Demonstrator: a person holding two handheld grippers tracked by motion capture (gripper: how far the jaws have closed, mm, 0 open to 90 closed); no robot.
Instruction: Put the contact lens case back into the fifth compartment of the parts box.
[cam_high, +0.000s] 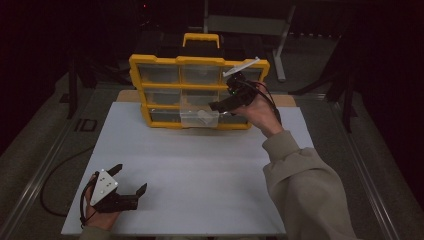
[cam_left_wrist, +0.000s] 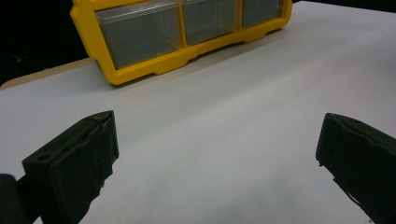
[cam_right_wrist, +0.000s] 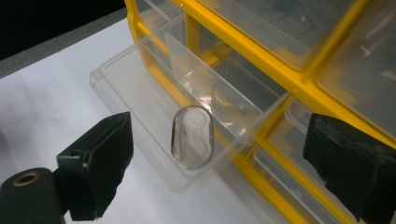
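A yellow organiser (cam_high: 200, 61) with clear drawers stands upright at the back of the white board (cam_high: 200, 170). Its bottom middle drawer (cam_high: 199, 119) is pulled out. In the right gripper view a small clear rounded capsule (cam_right_wrist: 192, 137) lies inside this drawer (cam_right_wrist: 135, 93). My right gripper (cam_high: 216, 106) hovers just right of the drawer and points at it. Its jaws (cam_right_wrist: 217, 135) stand wide apart with nothing pressed between them. My left gripper (cam_high: 131, 179) rests at the board's front left corner, open and empty (cam_left_wrist: 217, 135), facing the organiser (cam_left_wrist: 154, 70).
The organiser's yellow carry handle (cam_high: 201, 37) sticks up behind it. A metal stand (cam_high: 280, 45) is behind the table at the back right. A dark cable (cam_high: 55, 175) loops off the board's left edge. A sleeve (cam_high: 305, 190) covers the board's front right.
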